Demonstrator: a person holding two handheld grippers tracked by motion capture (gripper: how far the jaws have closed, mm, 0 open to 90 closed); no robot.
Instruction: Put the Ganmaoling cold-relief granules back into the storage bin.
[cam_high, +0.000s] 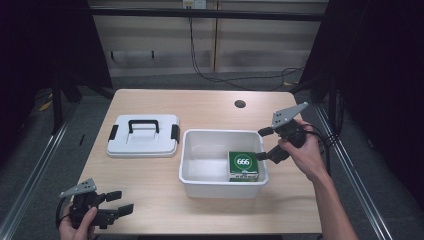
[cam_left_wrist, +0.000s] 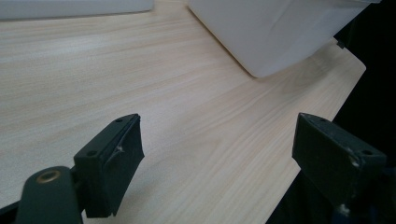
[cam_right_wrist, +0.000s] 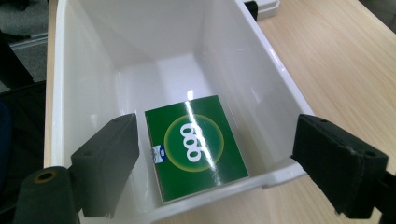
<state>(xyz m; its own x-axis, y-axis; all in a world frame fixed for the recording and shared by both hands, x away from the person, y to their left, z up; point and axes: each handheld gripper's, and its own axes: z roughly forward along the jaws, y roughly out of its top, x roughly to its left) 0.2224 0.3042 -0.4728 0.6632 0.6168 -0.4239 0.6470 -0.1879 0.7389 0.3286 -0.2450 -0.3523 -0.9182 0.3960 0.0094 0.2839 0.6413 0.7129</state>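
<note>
A white plastic bin (cam_high: 200, 187) stands at the middle of the wooden table. Flat in its front right corner lies a green box marked "666" (cam_high: 243, 164). My right gripper (cam_high: 260, 144) hovers open over the bin's right wall, just beside the box. In the right gripper view the green box (cam_right_wrist: 194, 144) lies on the bin floor between the spread jaws of the right gripper (cam_right_wrist: 217, 158), untouched, with the bin wall (cam_right_wrist: 58, 93) around it. My left gripper (cam_high: 125, 201) rests open low over the table's front left corner, holding nothing. The left gripper (cam_left_wrist: 219, 149) has bare wood between its jaws.
The bin's white lid (cam_high: 143, 135) with a black handle and side clips lies flat to the left of the bin. A round cable hole (cam_high: 240, 104) sits at the table's back right. The bin's outer corner (cam_left_wrist: 280, 32) is ahead of the left gripper, near the table's front edge.
</note>
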